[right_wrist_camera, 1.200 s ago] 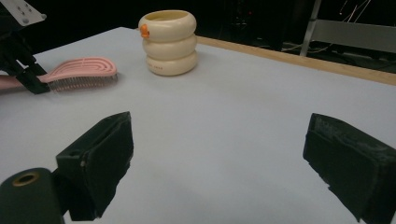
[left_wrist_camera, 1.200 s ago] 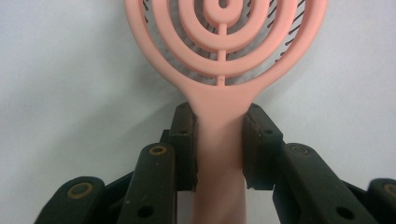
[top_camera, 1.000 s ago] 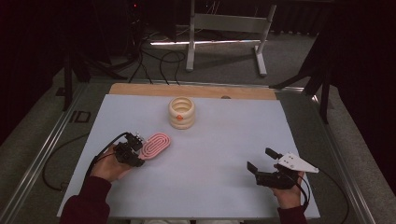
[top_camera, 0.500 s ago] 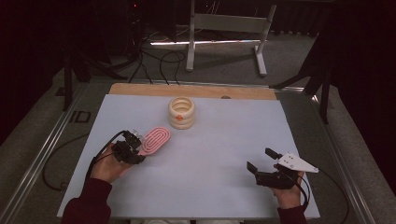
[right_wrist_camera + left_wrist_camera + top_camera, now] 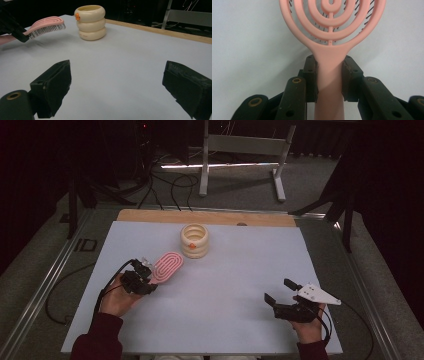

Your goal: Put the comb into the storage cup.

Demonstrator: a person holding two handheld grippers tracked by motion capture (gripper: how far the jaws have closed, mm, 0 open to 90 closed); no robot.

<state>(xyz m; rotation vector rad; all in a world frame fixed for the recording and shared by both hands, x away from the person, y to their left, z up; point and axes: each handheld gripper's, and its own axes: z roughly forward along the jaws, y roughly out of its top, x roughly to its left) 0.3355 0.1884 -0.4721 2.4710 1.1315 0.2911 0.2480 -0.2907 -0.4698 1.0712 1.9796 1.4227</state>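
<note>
My left claw [image 5: 142, 276] is pinching the handle of the pink plastic hairbrush [image 5: 167, 266] with the oval, ring-patterned vented head. In the left gripper view the two pads sit flat against either side of the narrow handle [image 5: 329, 82], just below where it flares into the head. The brush's long axis runs straight out along the claw's own line — handle at me, head away.

In the right gripper view the brush [image 5: 46, 26] hangs above the pale grey tabletop [image 5: 240, 285], bristles down, head tilted slightly up, a shadow beneath it; it is not resting on the surface.

Beyond the brush tip, up and to the right in the high view: the cream-coloured holder made of three stacked rounded rings with a small orange mark on its side [image 5: 194, 240], upright, open at the top. The brush head is near it but apart, and its long axis points a little left of the holder rather than at it.

My right claw [image 5: 280, 292] stands spread wide with nothing between the pads, low over the near right of the tabletop — well apart from both brush and holder.

Judgement: the left hand is much nearer. If the brush goes into the holder, the axis must swing right and tip toward upright over the opening.
</note>
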